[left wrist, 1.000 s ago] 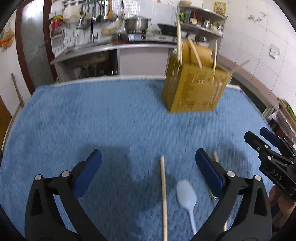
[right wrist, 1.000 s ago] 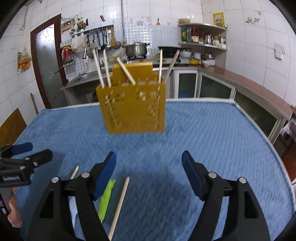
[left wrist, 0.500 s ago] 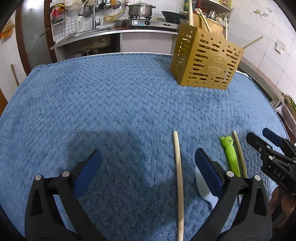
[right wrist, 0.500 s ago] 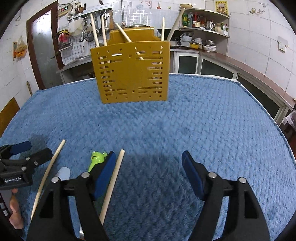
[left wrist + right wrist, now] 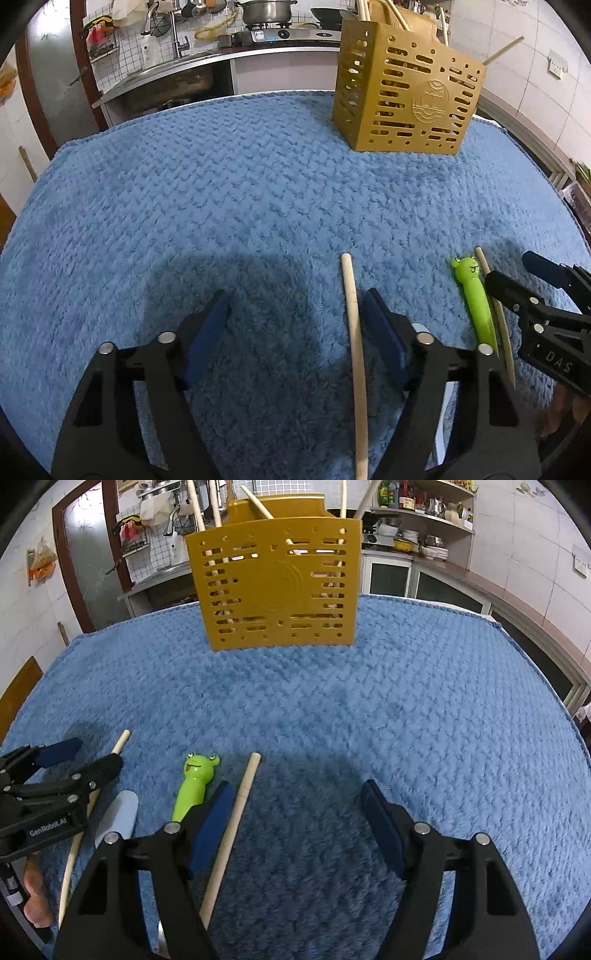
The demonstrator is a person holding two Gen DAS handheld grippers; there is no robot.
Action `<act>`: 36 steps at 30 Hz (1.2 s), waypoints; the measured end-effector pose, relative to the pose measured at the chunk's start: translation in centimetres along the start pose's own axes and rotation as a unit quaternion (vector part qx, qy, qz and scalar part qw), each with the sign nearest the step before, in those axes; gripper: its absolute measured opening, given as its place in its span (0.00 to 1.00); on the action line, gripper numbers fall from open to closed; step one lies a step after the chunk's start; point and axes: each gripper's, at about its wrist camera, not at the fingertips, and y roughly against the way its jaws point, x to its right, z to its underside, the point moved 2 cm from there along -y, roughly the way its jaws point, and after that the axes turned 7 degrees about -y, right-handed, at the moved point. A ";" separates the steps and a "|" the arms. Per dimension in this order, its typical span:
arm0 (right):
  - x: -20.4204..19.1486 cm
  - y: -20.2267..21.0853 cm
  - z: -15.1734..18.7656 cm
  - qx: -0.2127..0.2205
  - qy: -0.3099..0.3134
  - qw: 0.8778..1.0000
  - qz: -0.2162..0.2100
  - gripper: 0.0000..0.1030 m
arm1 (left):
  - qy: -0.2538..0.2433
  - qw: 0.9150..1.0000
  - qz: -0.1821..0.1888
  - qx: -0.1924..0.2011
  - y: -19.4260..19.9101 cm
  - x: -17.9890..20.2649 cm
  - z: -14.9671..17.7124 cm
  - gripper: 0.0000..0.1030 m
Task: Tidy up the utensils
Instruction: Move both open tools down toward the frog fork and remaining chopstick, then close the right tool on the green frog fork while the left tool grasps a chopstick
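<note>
A wooden chopstick (image 5: 354, 332) lies on the blue cloth between the jaws of my left gripper (image 5: 297, 321), close to its right finger. The jaws are closing and do not touch it. My right gripper (image 5: 297, 812) is also closing, with a second chopstick (image 5: 236, 812) between its jaws beside the left finger, untouched. A green frog-headed utensil (image 5: 195, 782) lies left of that chopstick. A white spoon (image 5: 118, 816) rests beside the left gripper (image 5: 92, 757). The yellow slotted holder (image 5: 406, 96) stands at the far side with several chopsticks in it.
The blue fleece cloth (image 5: 221, 206) covers the whole table. Beyond its far edge runs a kitchen counter with a sink (image 5: 173, 74) and a pot (image 5: 266, 11). A person's fingers (image 5: 35, 904) show under the left gripper.
Both grippers have sunk toward the cloth and tipped further down. The left jaws have narrowed a good deal and the right slightly. Each now has a chopstick between its jaws.
</note>
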 end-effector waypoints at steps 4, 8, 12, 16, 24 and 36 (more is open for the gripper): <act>-0.4 0.1 0.0 -0.001 0.003 1.000 -0.002 0.60 | -0.002 1.000 -0.003 0.002 0.1 0.0 -0.1 0.60; -0.4 0.1 0.0 -0.001 0.004 1.000 -0.004 0.59 | -0.010 1.000 -0.002 0.006 0.3 0.2 0.0 0.42; 0.0 0.4 -0.1 0.003 -0.008 1.000 -0.011 0.52 | -0.018 1.000 -0.001 0.005 0.4 0.4 0.0 0.39; -0.1 1.3 -0.3 0.016 -0.017 0.999 -0.024 0.47 | -0.016 1.000 0.003 0.005 0.5 0.2 -0.1 0.28; -2.5 1.6 0.0 0.013 0.010 0.999 -0.028 0.44 | -0.008 1.000 0.022 0.008 1.1 -0.8 -0.3 0.03; -5.2 0.7 0.3 -0.007 0.039 0.999 -0.010 0.33 | -0.014 1.000 0.027 0.005 1.0 -0.8 0.0 0.03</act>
